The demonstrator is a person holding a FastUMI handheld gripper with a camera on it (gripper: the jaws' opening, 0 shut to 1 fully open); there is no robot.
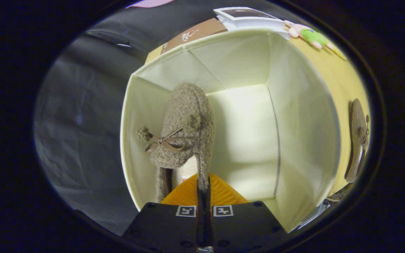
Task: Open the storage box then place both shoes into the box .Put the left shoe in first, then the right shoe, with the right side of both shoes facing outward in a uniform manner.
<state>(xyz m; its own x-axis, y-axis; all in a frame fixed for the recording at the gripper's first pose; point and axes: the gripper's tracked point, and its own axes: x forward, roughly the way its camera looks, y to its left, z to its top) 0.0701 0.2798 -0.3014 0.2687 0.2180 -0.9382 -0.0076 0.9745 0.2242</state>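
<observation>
Fuzzy brown wool covered the shoe that hung toe-down inside the open box, close to its left wall, with a thin bow and two small pompoms on its upper. The gripper was closed on the shoe's collar edge, both fingers pressed together with the fabric pinched between them, so the shoe sat just ahead of the fingers. The box was pale cream within, its floor bare to the right of the shoe and lit brightly. It stood on a yellow table. The second shoe lay on the table to the right of the box, outside it and well apart from the gripper. Beyond the box's far wall lay a white booklet, a brown card and a small green and pink toy.
</observation>
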